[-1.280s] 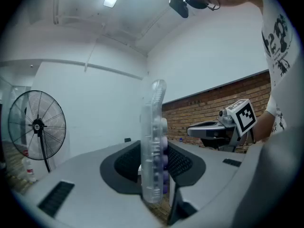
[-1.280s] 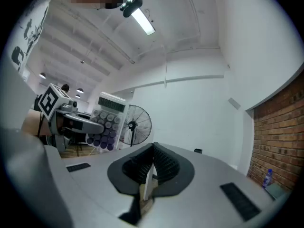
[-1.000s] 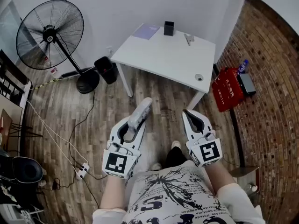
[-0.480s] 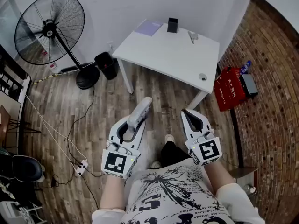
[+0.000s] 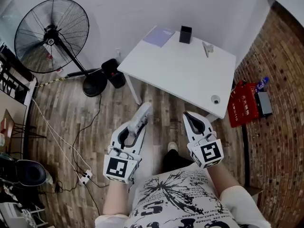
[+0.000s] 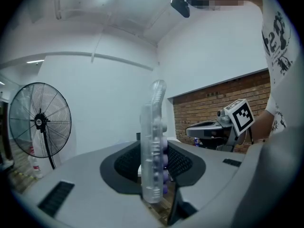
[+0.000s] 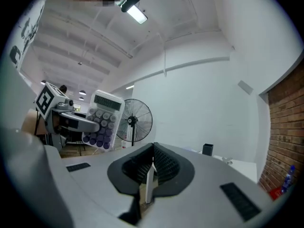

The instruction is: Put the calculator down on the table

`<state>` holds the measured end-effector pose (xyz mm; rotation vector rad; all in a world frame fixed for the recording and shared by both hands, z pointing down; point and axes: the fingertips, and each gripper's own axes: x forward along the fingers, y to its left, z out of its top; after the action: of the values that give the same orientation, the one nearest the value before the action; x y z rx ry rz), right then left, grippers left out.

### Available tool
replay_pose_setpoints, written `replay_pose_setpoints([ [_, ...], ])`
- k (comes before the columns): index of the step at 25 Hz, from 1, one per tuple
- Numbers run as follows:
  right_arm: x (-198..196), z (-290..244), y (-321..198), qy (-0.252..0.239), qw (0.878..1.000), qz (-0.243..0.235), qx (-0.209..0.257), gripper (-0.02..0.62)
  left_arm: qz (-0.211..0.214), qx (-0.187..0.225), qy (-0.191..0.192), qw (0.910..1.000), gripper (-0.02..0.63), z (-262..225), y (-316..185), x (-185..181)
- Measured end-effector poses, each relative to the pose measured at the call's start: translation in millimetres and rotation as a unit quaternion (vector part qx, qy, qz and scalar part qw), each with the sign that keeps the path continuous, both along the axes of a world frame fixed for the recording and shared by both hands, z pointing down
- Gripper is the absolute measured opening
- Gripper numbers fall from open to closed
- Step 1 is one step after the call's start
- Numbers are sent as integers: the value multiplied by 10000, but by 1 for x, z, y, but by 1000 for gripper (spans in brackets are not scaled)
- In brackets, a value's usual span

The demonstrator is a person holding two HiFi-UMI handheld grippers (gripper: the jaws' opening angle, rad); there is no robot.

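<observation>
Over the wooden floor (image 5: 71,113), short of the white table (image 5: 175,72), the left gripper (image 5: 136,128) pinches the calculator (image 5: 142,116) edge-on by its lower end. The right gripper (image 5: 189,118) has its jaws pressed together, empty. Judged light, rigid, smooth plastic and likely slippery, so clamping the flat faces suits it.

1. Calculator (image 7: 102,120): white case, purple and pale keys.
2. Table (image 5: 180,75): plain white.
3. Fan (image 5: 51,34), left of the table: black.
4. Bag (image 5: 243,109), right of the table: red.
5. Floor (image 5: 71,108): brown wood planks.
6. Wall (image 5: 280,80), right of the table: red-brown brick.
</observation>
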<state>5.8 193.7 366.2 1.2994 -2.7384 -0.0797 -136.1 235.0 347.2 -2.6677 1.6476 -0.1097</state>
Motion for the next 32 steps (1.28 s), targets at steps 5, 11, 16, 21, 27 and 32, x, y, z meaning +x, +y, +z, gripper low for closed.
replay_pose_setpoints([
  [5,17,-13,-104,144,9998,-88,97,15,-98,-233,-321,9992,141,-6,-98,10],
  [11,44,-8,-210,81,10000,-28,-33,15,-75,-284,-301,9991,141,-6,-203,34],
  [16,58,2,-268,104,9998,32,-144,15,222,-513,-341,9979,141,6,-265,55],
  [21,71,7,-321,71,9983,541,-211,15,674,-721,-430,9942,141,21,-327,70],
  [27,69,14,-388,88,9933,1128,-231,15,1493,-1078,-528,9815,141,47,-415,75],
  [32,73,35,-433,128,9814,1824,-578,15,2310,-1570,-697,9577,141,78,-476,83],
])
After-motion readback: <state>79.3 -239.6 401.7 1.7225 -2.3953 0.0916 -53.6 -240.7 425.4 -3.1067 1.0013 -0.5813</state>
